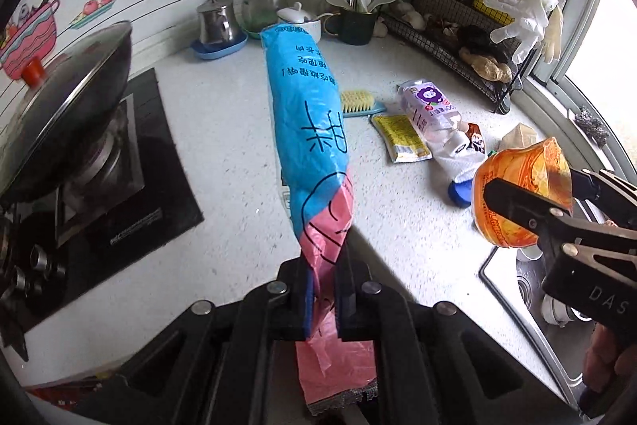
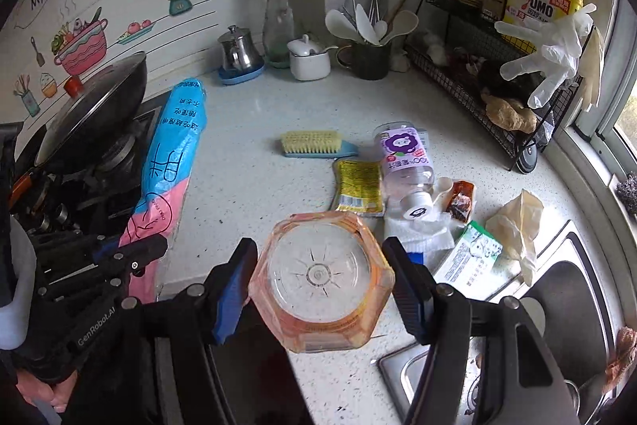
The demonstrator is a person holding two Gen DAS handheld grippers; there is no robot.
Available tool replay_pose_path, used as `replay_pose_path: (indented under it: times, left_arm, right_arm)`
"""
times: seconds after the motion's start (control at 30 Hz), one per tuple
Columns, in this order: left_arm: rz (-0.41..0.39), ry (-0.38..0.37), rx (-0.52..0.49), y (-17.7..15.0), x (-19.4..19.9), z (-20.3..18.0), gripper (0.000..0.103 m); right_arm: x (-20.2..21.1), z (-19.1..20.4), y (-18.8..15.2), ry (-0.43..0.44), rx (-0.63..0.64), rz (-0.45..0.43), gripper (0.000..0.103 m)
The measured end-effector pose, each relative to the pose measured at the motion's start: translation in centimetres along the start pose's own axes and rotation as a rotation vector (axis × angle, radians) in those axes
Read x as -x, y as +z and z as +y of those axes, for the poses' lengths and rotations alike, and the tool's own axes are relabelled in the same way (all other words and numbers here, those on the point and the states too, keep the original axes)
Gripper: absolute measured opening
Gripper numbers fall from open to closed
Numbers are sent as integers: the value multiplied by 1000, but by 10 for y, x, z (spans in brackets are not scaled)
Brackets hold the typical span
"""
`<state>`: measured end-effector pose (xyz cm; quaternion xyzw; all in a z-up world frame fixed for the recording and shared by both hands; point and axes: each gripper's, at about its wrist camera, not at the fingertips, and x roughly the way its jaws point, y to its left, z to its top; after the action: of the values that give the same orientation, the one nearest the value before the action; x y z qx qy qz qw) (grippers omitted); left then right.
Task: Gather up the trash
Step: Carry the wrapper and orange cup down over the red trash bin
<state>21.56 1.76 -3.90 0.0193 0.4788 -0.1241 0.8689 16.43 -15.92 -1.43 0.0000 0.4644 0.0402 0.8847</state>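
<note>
The left claw (image 1: pixel 324 289) is pressed together on the pink end of a blue-and-pink plastic bag (image 1: pixel 306 114), which hangs out from it in a long, bunched roll above the counter (image 1: pixel 223 130), on the side nearest the stove (image 1: pixel 119 186). The right claw (image 2: pixel 318 279) pinches an empty orange-tinted plastic cup (image 2: pixel 320 277) by its sides, its clear base turned to the camera, and holds it off the counter near the sink (image 2: pixel 565 289) corner.

The step in hand looks to be getting the cup into the bag. The bag's mouth is not open in either view, so it likely needs shaking out or spreading first; gripped as a tight roll, it offers nothing to drop into. It would be wise to bring the cup over the mouth before letting go, and to keep the bag away from the wok (image 1: pixel 67 106).

More trash lies toward the sink-side edge of the counter: a lying plastic bottle (image 2: pixel 404 162), a yellow sachet (image 2: pixel 358 186), a crumpled tissue (image 2: pixel 422 230), a small carton (image 2: pixel 469 257) and a crumpled paper wrapper (image 2: pixel 517 226)
</note>
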Motion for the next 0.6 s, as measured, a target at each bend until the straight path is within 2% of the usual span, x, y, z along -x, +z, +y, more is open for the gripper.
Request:
replay_pose_path:
  times: [0.13,0.3,0.6]
  left_arm:
    - [-3,6,29,-50,28,23,6]
    - [26,11,43,-105,46,43,6]
    - [128,-55,101,-173,29,60,6]
  right_arm:
    - [16,39,-33,1,34,-10,62]
    - [23,71,-72,7,58,26,62]
    - [4,96,-131,12,53,111,62]
